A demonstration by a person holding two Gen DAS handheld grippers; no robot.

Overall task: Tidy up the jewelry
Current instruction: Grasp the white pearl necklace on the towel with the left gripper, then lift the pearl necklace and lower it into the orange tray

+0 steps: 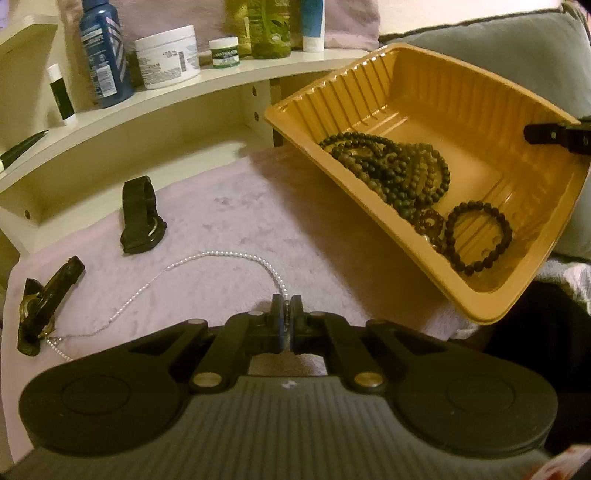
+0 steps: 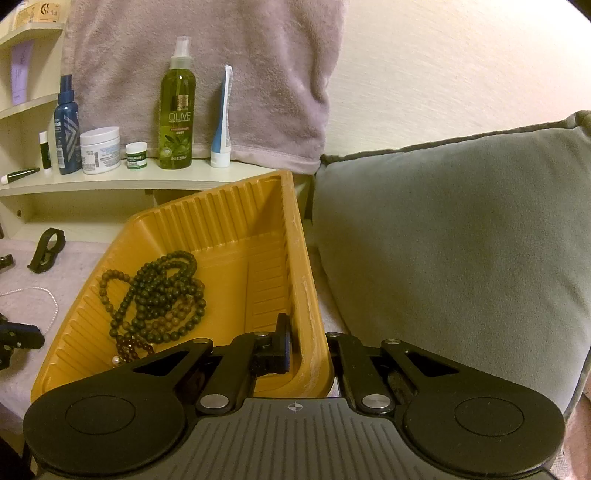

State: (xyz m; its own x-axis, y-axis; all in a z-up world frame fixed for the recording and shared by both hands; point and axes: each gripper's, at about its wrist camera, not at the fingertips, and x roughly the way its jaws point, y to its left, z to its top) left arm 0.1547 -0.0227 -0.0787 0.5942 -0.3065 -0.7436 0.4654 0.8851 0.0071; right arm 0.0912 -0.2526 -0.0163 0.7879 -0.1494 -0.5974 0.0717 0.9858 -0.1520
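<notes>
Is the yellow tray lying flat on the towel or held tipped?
Tipped. The right gripper is shut on the yellow tray by its wall, lifting it at a slant over the towel, with the dark bead strands lying inside.

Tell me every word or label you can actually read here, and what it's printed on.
"OLIVE": on the green spray bottle.
Blue bottle, white jar, small green-labelled jar, box on the top shelf: print too small or blurred to read.
</notes>
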